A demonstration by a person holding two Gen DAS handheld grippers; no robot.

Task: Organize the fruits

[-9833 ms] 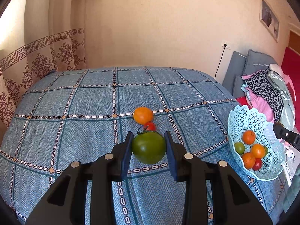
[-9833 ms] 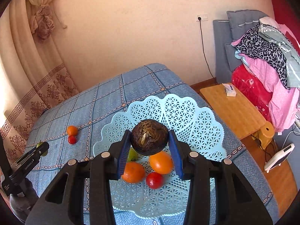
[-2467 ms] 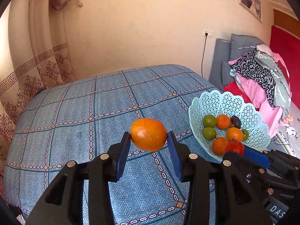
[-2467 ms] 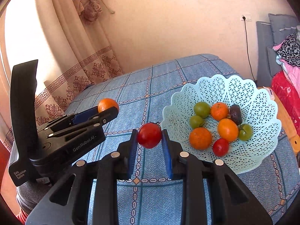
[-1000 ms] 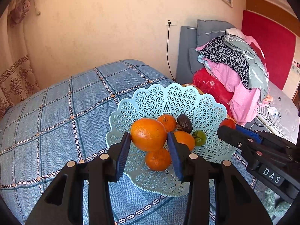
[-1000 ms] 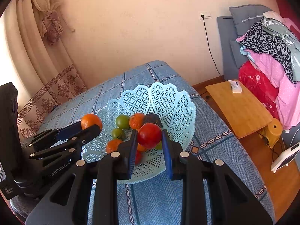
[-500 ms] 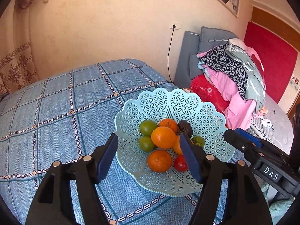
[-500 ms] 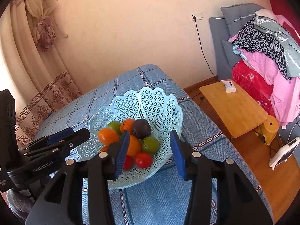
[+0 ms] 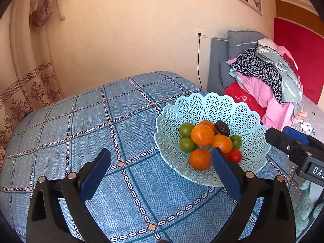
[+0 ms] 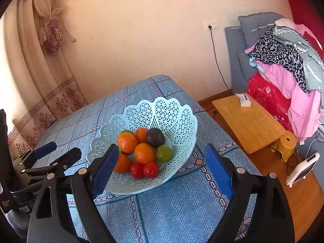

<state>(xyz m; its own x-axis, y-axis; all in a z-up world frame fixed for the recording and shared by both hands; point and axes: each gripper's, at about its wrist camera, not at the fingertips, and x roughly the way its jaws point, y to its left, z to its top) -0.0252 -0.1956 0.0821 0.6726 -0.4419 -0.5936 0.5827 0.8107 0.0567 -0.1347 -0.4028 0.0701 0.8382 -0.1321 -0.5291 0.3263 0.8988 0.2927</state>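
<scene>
A pale blue lattice basket (image 9: 239,109) (image 10: 178,111) stands on the blue patterned bed. It holds several fruits: oranges (image 9: 202,135) (image 10: 127,142), green tomatoes (image 9: 186,129) (image 10: 165,153), red tomatoes (image 9: 235,155) (image 10: 150,169) and a dark brown fruit (image 9: 222,128) (image 10: 155,137). My left gripper (image 9: 161,160) is open and empty, above the bed just left of the basket. My right gripper (image 10: 162,160) is open and empty, above the basket's near rim. Each gripper shows at the edge of the other's view.
The bed cover (image 9: 91,125) stretches to the left of the basket. A low wooden table (image 10: 249,121) with a small white box stands right of the bed. A heap of clothes (image 10: 287,64) lies on grey furniture beyond it. Curtains (image 10: 40,64) hang at left.
Both grippers have opened wider and drawn back from the basket. The orange and the red tomato they held a second ago now lie in the basket.
</scene>
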